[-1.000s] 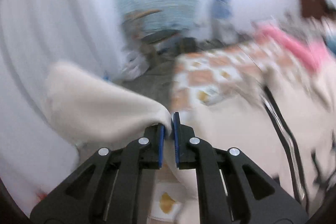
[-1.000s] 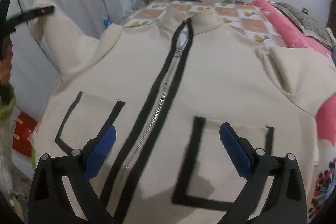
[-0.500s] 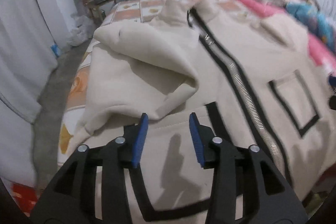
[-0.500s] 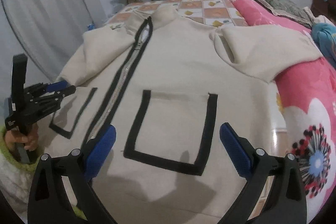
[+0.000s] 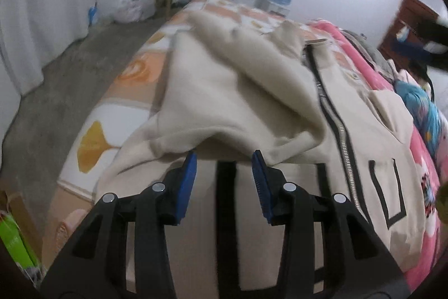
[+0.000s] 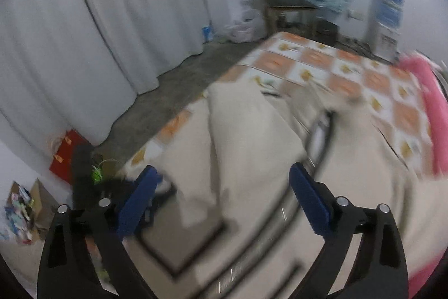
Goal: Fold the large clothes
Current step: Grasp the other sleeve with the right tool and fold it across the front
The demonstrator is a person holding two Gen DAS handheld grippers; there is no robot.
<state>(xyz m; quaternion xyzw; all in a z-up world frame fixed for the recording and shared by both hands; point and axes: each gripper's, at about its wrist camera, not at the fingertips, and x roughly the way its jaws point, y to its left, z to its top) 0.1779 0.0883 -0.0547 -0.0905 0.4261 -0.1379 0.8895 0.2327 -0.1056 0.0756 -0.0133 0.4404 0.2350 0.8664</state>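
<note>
I am hovering my left gripper (image 5: 224,159) just over the cream fleece zip-up jacket with black trim (image 5: 372,136), which is lying front-up across the bed with the orange-and-white checked sheet (image 5: 131,72). Its jaws are standing partly apart with nothing between them; they opened to let the cream sleeve (image 5: 238,91) go. That sleeve is now lying folded in across the chest, its cuff end just ahead of the blue pads (image 5: 188,175), because I judge the sides have to come inward first to narrow such a wide garment. The silver zipper with black edging (image 5: 345,147) is running down the middle and is giving me a line to fold towards.

My right gripper (image 6: 224,178) is gaping wide and gripping nothing, its jaws having just been closing a little with only air between them. It is poised above the jacket's front, looking over the folded sleeve; that view is smeared, so I cannot tell exactly what it is aiming at. The other sleeve (image 5: 389,105) is resting beside the pink floral blanket (image 5: 420,153), and I reckon it is needing its turn next.
</note>
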